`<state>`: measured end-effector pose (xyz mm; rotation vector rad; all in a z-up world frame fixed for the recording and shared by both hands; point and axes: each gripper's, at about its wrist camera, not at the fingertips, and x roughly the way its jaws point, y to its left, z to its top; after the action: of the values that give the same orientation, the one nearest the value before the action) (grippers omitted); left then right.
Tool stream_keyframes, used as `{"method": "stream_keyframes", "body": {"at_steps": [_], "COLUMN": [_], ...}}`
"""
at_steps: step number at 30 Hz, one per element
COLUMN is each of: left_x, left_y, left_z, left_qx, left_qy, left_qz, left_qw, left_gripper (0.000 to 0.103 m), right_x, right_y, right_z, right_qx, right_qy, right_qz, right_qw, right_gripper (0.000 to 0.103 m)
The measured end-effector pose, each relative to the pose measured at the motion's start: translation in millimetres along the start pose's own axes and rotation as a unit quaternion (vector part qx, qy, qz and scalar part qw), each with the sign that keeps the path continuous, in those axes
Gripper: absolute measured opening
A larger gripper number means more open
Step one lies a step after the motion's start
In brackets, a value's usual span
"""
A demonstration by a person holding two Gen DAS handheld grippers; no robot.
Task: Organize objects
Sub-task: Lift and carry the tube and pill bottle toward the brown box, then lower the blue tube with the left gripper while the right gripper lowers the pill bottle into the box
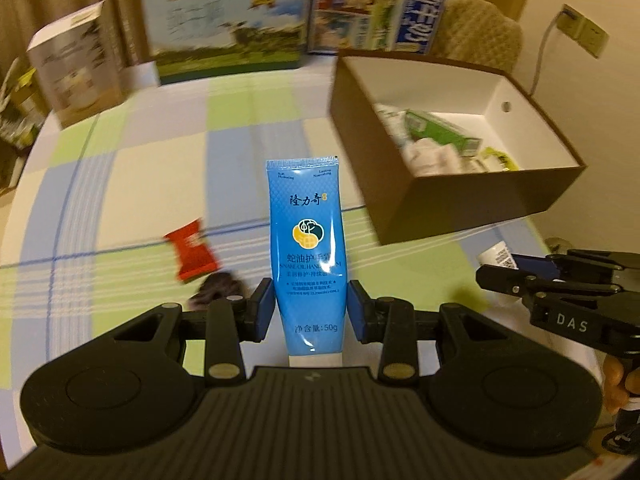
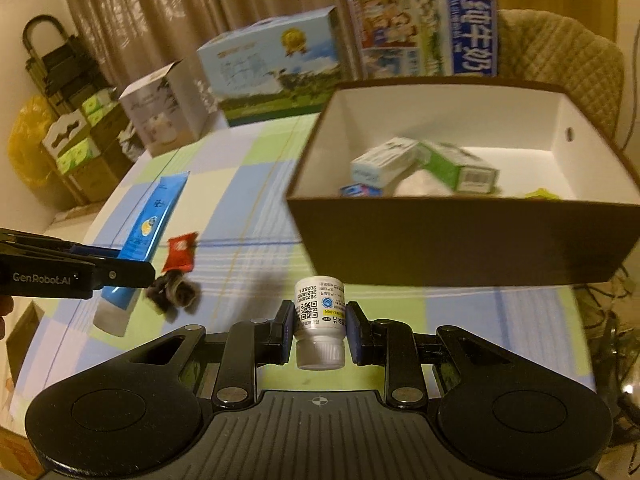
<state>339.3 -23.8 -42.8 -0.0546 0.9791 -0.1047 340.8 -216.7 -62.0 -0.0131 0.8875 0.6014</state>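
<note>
**Two items in hand, brown box to be filled**

Checked tablecloth (image 2: 248, 184), pale green and blue, covers the table; printed cartons (image 2: 276, 68) line its far edge before a curtain.

- Left gripper (image 1: 312, 304): jaws narrowed onto a blue hand-cream tube (image 1: 306, 248), pads pressing its lower body, crimped end pointing up-frame. Tube sits at centre of the left view; it reappears at left of the right view.
- Right gripper (image 2: 318, 322): jaws nearly closed on a small white pill bottle (image 2: 320, 316), held cap toward the camera, at lower centre of the right view.
- Brown box (image 2: 460, 236): open, white-lined, upper right in both views. Already holds a green carton (image 2: 460, 164), a white carton (image 2: 384, 160) and other small packets.
- Loose on the cloth: red sachet (image 2: 180, 254) and a dark crumpled item (image 2: 174, 294), left of centre.

Handling advice: carry each piece clear over the near wall before letting go, and aim for the bare floor toward the far side of the box so nothing lands on the cartons. One hand at a time seems wise, as the grippers sit close together. The tube is soft; a firm pinch may deform it.

Unclear: motion blur smears the cartons' print and the box contents; the near wall hides the box's front floor; the dark item's identity cannot be told.
</note>
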Motion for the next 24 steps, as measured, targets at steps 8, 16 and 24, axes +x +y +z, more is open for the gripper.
{"method": "stream_keyframes", "body": {"at_steps": [8,16,24], "left_x": [9.7,29.0,57.8], "left_y": [-64.8,-118.0,-161.3], "left_z": [35.9,79.8,117.4], "left_qx": [0.023,0.020,0.022], "left_qy": [-0.018,-0.028,-0.026], "left_qz": [-0.035,-0.056,-0.062], "left_qw": [0.9990,0.9978,0.9975], "left_gripper": [0.033,0.033,0.033], "right_x": [-28.7,-44.3,-37.4], "right_y": [-54.0,-105.9,-159.0], "right_z": [23.9,59.4,92.1], "right_qx": [0.009,-0.007,-0.005], "right_qy": [-0.028,-0.058,-0.066], "right_qz": [-0.016,-0.028,-0.041], "right_qw": [0.999,0.998,0.997], "right_gripper": [0.024,0.024,0.024]}}
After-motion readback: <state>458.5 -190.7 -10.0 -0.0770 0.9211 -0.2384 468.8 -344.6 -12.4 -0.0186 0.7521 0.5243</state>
